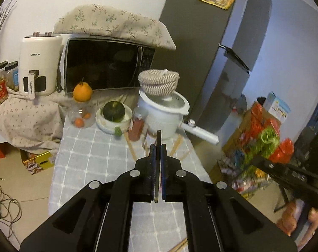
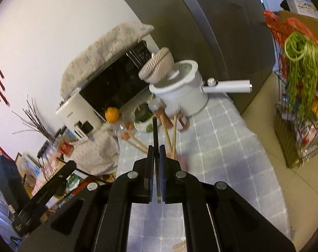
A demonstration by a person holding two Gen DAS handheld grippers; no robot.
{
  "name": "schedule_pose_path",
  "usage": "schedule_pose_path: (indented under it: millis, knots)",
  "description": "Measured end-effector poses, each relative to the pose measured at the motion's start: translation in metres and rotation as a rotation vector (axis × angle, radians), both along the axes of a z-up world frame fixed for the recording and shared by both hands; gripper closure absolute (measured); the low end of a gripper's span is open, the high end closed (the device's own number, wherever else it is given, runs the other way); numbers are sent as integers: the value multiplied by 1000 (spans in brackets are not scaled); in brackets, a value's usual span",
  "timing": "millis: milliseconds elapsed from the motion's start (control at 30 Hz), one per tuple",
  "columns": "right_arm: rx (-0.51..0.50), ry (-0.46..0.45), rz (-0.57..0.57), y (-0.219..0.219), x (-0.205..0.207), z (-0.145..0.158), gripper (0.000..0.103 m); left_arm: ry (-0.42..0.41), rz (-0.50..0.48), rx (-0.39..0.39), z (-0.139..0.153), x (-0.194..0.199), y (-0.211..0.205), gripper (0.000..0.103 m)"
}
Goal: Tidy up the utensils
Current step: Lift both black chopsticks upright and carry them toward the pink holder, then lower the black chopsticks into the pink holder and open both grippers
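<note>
My left gripper (image 1: pixel 158 146) is shut on a dark chopstick (image 1: pixel 158 138) that runs along the jaws and sticks out forward above the grey checked table (image 1: pixel 85 153). My right gripper (image 2: pixel 156 147) is shut on a second dark chopstick (image 2: pixel 154 130) held the same way. Several wooden chopsticks (image 2: pixel 171 134) lie on the cloth ahead of the right gripper, near the white pot (image 2: pixel 186 92). In the left wrist view, wooden chopsticks (image 1: pixel 132 149) lie in front of the pot (image 1: pixel 163 113). The other gripper shows at the right edge (image 1: pixel 285 172).
At the table's far end stand a white pot with a woven lid (image 1: pixel 159 82), a red-filled jar (image 1: pixel 137 126), a bowl with a green squash (image 1: pixel 113 111), a glass jar with oranges (image 1: pixel 82 113), a microwave (image 1: pixel 104 67) and an air fryer (image 1: pixel 39 65). A fridge (image 1: pixel 211 42) stands right.
</note>
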State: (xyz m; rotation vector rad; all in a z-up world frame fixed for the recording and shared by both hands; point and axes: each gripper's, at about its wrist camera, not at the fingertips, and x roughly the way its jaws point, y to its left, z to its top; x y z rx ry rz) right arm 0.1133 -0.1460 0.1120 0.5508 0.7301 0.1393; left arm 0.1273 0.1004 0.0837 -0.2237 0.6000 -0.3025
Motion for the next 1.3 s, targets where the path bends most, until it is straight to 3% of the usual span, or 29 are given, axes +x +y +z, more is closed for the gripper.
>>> schedule_pose_path:
  millis: [167, 367, 600, 700, 933, 1033, 1100, 1300]
  knots:
    - [-14, -22, 6, -3, 16, 6, 98, 19, 35, 7, -12, 33, -8, 99]
    - [-25, -24, 1, -2, 40, -4, 98, 19, 38, 43, -46, 62, -19, 97]
    - [-54, -13, 13, 11, 64, -14, 98, -110, 111, -13, -18, 20, 16, 93]
    - [-82, -19, 20, 20, 72, -14, 98, -121, 139, -46, -11, 6, 31, 88]
    - [-188, -8, 41, 58, 107, -28, 97, -47, 159, -102, -34, 10, 54, 85]
    - [-224, 0, 85, 75, 118, -42, 89, -19, 159, -98, -44, 13, 53, 85]
    - [-232, -10, 87, 81, 116, -45, 74, -23, 158, -81, -45, 12, 50, 85]
    - [-275, -41, 82, 81, 83, -32, 74, -43, 134, -35, -34, -7, 33, 75]
